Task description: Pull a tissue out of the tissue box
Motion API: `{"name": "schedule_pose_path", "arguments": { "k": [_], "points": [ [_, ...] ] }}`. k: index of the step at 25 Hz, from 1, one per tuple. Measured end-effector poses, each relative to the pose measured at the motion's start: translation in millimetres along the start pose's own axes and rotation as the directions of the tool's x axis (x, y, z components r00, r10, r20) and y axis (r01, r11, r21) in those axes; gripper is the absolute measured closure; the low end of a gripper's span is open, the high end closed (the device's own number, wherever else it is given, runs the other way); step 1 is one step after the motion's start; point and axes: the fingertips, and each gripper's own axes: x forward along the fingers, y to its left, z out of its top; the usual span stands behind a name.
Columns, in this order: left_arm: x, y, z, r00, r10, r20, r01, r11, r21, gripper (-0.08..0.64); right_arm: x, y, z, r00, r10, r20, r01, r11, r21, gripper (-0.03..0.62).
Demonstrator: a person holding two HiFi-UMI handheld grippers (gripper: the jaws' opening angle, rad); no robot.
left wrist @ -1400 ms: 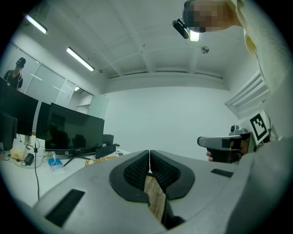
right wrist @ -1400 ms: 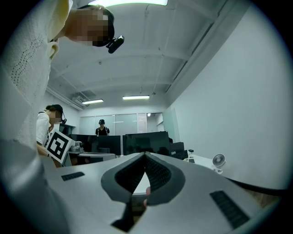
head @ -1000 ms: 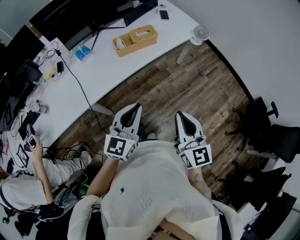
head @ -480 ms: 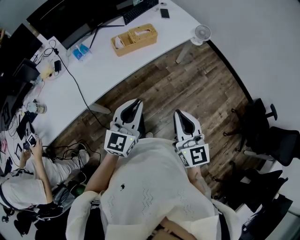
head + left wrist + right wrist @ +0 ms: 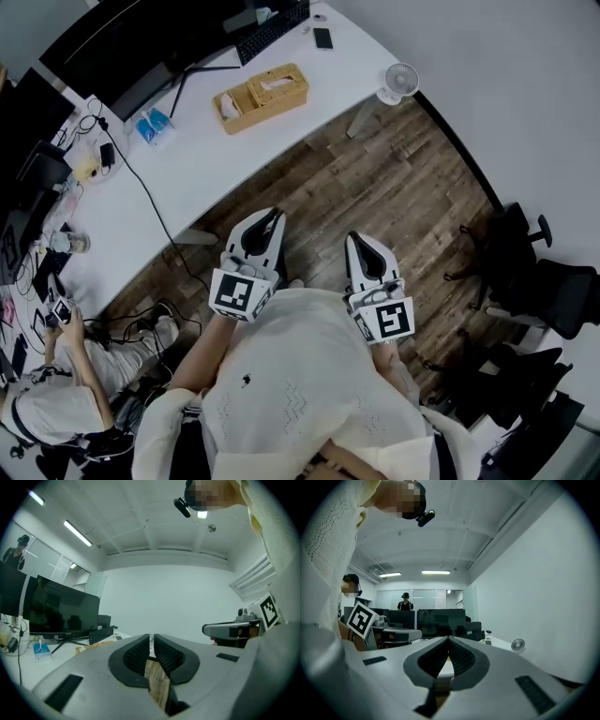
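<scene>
The left hand-held gripper (image 5: 266, 221) and the right hand-held gripper (image 5: 362, 242) were held close to the person's torso, above the wooden floor (image 5: 394, 187). Each had its jaws pressed together with nothing between them. The tissue box (image 5: 278, 83) stood on the white surface (image 5: 216, 141), well apart from both grippers, between a keyboard (image 5: 272, 23) and a small fan (image 5: 399, 81).

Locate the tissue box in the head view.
The tissue box sits at upper centre on the white desk, just below the keyboard and left of the small fan.
</scene>
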Motion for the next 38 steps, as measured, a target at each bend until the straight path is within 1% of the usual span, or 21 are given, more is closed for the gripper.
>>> {"name": "schedule_pose_path", "arguments": {
  "k": [5,10,12,14,15,17,21,26,29,33,35,38],
  "points": [
    [30,18,-4,0.999,-0.020,-0.028,0.020,1.000,-0.008,0.541,30,-19,-5,1.000,-0.013,-0.024,0.013,1.000,0.017,0.591],
    [65,41,-5,0.998,-0.037,-0.047,0.036,0.999,-0.020,0.537,65,-38,-4,0.999,-0.016,-0.042,0.016,1.000,0.009,0.591],
    [78,48,-4,0.997,-0.047,-0.055,0.046,0.999,-0.023,0.517,80,-47,-4,0.999,-0.017,-0.050,0.018,1.000,0.021,0.591],
    [92,56,-2,0.996,-0.062,-0.061,0.060,0.998,-0.021,0.480,95,-58,-2,0.998,-0.023,-0.052,0.025,0.999,0.031,0.591],
    [99,61,0,0.996,-0.067,-0.063,0.066,0.998,-0.018,0.476,102,-63,0,0.998,-0.028,-0.051,0.030,0.999,0.034,0.591],
    [112,74,3,0.995,-0.070,-0.065,0.069,0.997,-0.016,0.476,119,-71,4,0.998,-0.036,-0.048,0.038,0.999,0.038,0.591],
    [137,102,5,0.995,-0.070,-0.077,0.067,0.997,-0.043,0.474,154,-80,8,0.997,-0.045,-0.056,0.047,0.998,0.041,0.591],
    [170,127,4,0.990,-0.111,-0.082,0.107,0.993,-0.050,0.476,193,-96,15,0.995,-0.074,-0.070,0.075,0.997,0.024,0.591],
    [188,143,5,0.988,-0.124,-0.087,0.120,0.991,-0.052,0.476,217,-103,14,0.993,-0.082,-0.086,0.085,0.996,0.031,0.591],
    [202,171,0,0.988,-0.120,-0.095,0.116,0.992,-0.049,0.474,250,-108,9,0.989,-0.095,-0.114,0.103,0.993,0.065,0.591],
    [204,186,-2,0.988,-0.117,-0.101,0.112,0.992,-0.055,0.475,264,-104,10,0.989,-0.096,-0.114,0.104,0.992,0.068,0.591],
    [205,209,-3,0.991,-0.092,-0.098,0.085,0.994,-0.071,0.476,283,-97,10,0.990,-0.084,-0.116,0.092,0.994,0.061,0.591]
  ]
}}
